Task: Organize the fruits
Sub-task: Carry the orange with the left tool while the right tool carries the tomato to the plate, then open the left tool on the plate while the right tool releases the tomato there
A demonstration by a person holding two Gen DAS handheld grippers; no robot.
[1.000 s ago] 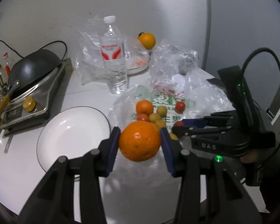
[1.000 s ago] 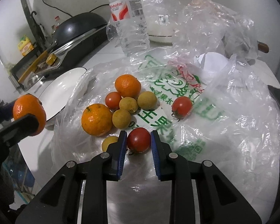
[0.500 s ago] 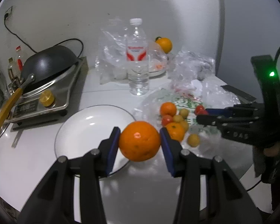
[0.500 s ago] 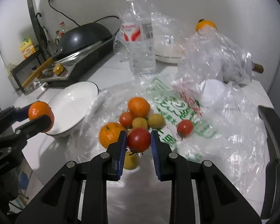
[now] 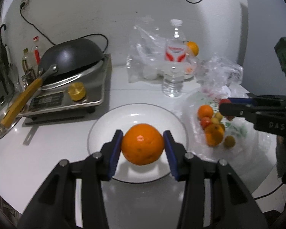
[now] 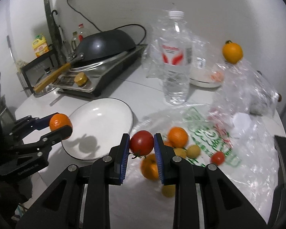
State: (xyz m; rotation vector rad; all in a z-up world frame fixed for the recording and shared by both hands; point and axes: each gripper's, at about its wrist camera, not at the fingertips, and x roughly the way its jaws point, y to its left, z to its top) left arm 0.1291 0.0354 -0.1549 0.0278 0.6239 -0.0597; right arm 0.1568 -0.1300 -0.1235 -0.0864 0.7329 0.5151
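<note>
While both fruits hang off the table, left gripper (image 5: 143, 146) pinches orange (image 5: 142, 144) above white plate (image 5: 104, 129) | right gripper (image 6: 141, 146) pinches tomato (image 6: 141, 142) over plastic bag (image 6: 238, 152) | orange likely firm, grip at widest girth | tomato probably soft, smooth-skinned: squeeze lightly across middle

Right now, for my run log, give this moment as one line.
left gripper: shut on orange, above white plate | right gripper: shut on tomato, above plastic bag | plate: no fruit
</note>
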